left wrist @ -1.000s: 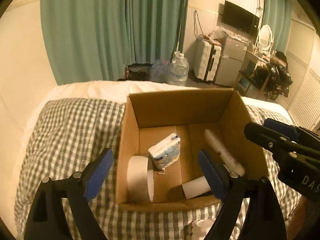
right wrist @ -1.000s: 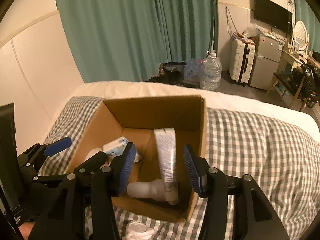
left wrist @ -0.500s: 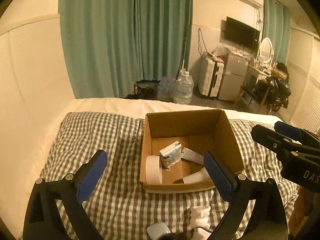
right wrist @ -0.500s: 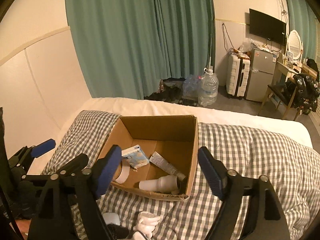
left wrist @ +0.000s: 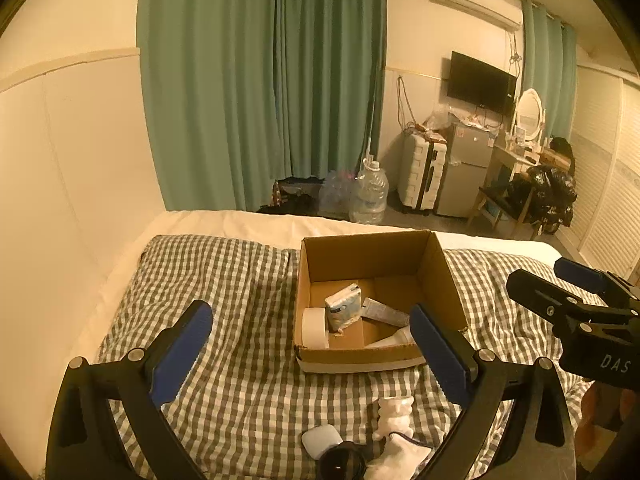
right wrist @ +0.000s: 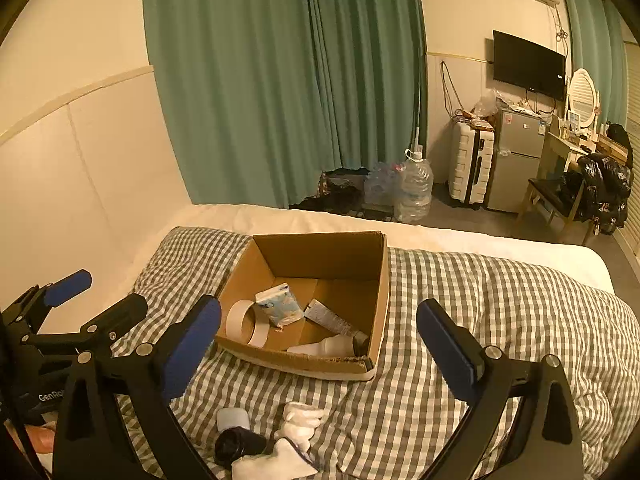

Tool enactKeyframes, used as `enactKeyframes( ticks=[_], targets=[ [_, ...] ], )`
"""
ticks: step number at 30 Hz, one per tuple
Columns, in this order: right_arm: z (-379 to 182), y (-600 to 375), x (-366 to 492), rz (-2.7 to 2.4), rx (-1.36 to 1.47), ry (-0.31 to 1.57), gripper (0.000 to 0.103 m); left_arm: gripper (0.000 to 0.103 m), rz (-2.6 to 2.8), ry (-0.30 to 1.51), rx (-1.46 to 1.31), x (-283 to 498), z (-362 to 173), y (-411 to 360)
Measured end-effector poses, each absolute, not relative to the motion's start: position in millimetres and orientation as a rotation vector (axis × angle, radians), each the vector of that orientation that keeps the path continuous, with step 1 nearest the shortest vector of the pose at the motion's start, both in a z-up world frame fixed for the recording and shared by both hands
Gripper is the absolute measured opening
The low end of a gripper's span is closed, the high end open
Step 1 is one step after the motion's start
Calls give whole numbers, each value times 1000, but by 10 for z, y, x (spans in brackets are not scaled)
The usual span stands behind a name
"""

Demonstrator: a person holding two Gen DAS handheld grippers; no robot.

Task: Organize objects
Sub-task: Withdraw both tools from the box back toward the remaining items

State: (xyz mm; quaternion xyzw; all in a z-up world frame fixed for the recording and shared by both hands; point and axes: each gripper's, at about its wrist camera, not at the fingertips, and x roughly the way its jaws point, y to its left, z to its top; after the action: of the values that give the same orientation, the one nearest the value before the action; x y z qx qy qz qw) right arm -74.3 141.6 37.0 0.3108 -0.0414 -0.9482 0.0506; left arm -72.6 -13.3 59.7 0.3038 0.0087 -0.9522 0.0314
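An open cardboard box (left wrist: 444,276) (right wrist: 384,292) sits on the checked bed cover. Inside lie a roll of tape (left wrist: 315,328) (right wrist: 244,322), a tissue pack (left wrist: 343,310) (right wrist: 280,305), a silver tube (left wrist: 384,312) (right wrist: 334,322) and a white bottle (left wrist: 394,338) (right wrist: 324,347). Near the front lie white socks (left wrist: 394,414) (right wrist: 302,420), a small pale case (left wrist: 321,440) (right wrist: 233,418) and a black object (left wrist: 340,464) (right wrist: 238,444). My left gripper (left wrist: 310,354) and right gripper (right wrist: 318,350) are both open and empty, held back above the bed in front of the box.
The bed's white sheet edge (left wrist: 240,220) lies beyond the box. A padded wall (left wrist: 60,180) runs along the left. Green curtains (left wrist: 260,80), water jugs (left wrist: 368,196), a suitcase (left wrist: 424,172) and a small fridge (left wrist: 468,168) stand past the bed.
Both grippers have pulled back and up from the box, which now looks smaller and farther. The right gripper's jaws have opened wider, and the tube lies flat in the box.
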Motion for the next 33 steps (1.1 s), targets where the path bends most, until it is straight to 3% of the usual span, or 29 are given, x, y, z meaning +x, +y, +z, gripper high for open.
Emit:
enactKeyframes(
  ticks=[16,25,33],
  targets=[
    [82,1307,-387,-2848,991,-89,98,101,-2920,14,995,-544,322,-118],
    [-282,1286,-433,-2805,1069,-100,98,89,-2869,24,1123,-592,-134,-179],
    [-660,1253,-565,-2752,1168,-91,86,83,-2831,-24,1272,-615,-606,-117]
  ],
)
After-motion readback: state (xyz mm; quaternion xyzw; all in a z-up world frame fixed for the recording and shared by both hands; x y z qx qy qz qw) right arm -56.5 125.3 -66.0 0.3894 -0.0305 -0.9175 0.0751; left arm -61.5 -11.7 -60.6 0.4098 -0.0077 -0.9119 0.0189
